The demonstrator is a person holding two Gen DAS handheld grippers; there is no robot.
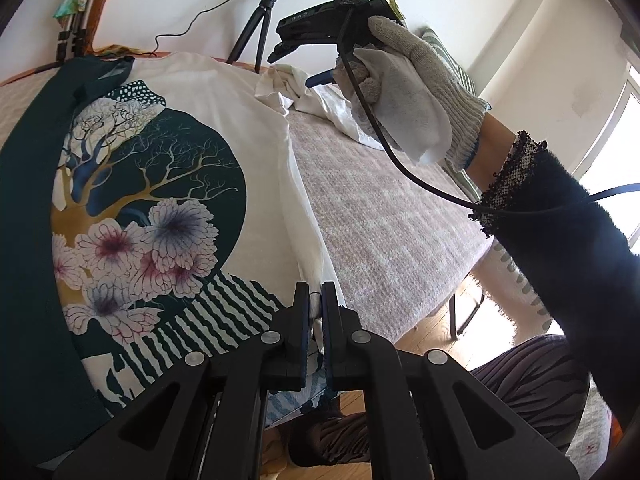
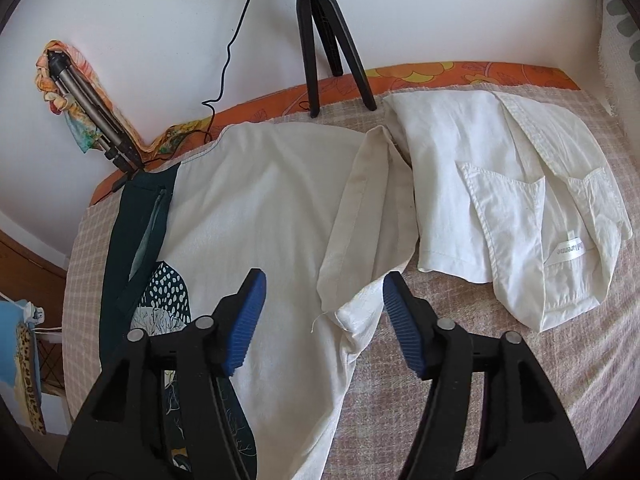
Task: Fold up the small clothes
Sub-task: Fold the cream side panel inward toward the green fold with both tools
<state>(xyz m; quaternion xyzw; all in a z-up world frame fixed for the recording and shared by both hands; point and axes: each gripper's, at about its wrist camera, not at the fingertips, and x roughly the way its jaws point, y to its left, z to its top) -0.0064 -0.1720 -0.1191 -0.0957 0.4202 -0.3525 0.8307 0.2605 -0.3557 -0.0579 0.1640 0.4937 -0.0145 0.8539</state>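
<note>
T-shirt [image 1: 160, 184] hem pinched in left claw [image 1: 316, 304]; right claw [image 2: 324, 312] spread, empty.

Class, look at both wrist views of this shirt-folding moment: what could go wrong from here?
1. The left gripper pinches only a thin edge of the printed shirt; that fabric could slip out when pulled.
2. The right gripper hangs open above the folded sleeve, which may flop back unheld.
3. The white shirt lies close beside the sleeve, so a careless grab might catch both garments.
</note>
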